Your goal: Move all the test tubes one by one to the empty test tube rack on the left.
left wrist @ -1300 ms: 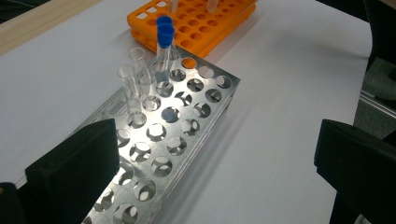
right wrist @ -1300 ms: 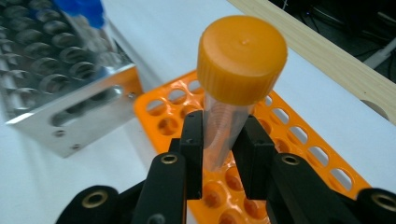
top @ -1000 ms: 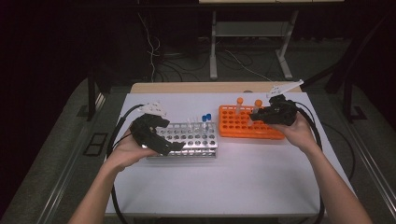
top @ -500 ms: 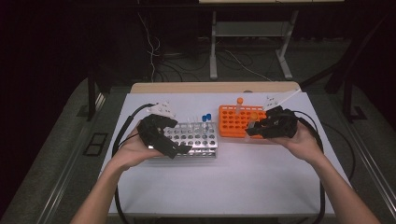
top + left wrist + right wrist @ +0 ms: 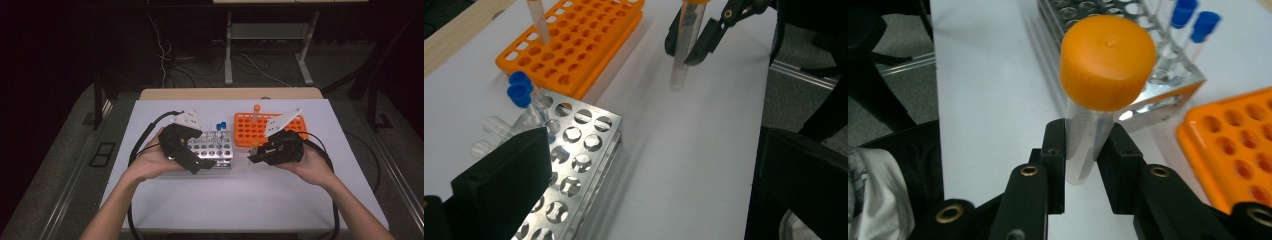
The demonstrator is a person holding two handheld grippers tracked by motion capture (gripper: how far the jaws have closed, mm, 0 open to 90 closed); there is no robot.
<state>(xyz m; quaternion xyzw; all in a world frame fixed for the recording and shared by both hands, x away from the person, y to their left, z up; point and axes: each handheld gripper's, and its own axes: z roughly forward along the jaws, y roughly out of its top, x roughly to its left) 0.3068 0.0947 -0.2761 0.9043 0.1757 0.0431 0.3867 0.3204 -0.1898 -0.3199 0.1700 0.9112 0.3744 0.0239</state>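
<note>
The right hand-held gripper [image 5: 1082,165] is grasping a clear tube with an orange cap [image 5: 1088,125], its two black jaws pressing on the tube's body below the cap. In the left gripper view this same tube is hanging upright above the white surface [image 5: 684,165], clear of both racks and just off the near corner of the orange one.

The orange rack [image 5: 260,129] is sitting on the far right part of the surface. Nearly all of its round wells are showing open; one orange-capped tube [image 5: 256,114] is standing upright in a well near its far left corner.

The metal rack [image 5: 574,165] is lying just beside the orange rack, to its left in the high view. Two blue-capped tubes [image 5: 520,90] are standing side by side in wells at its far edge, next to the orange rack. The wells nearer the camera are showing open.

The left hand-held gripper [image 5: 182,147] is hovering over the left end of the metal rack in the high view. Its jaws are standing wide apart, released, with nothing between them.
</note>
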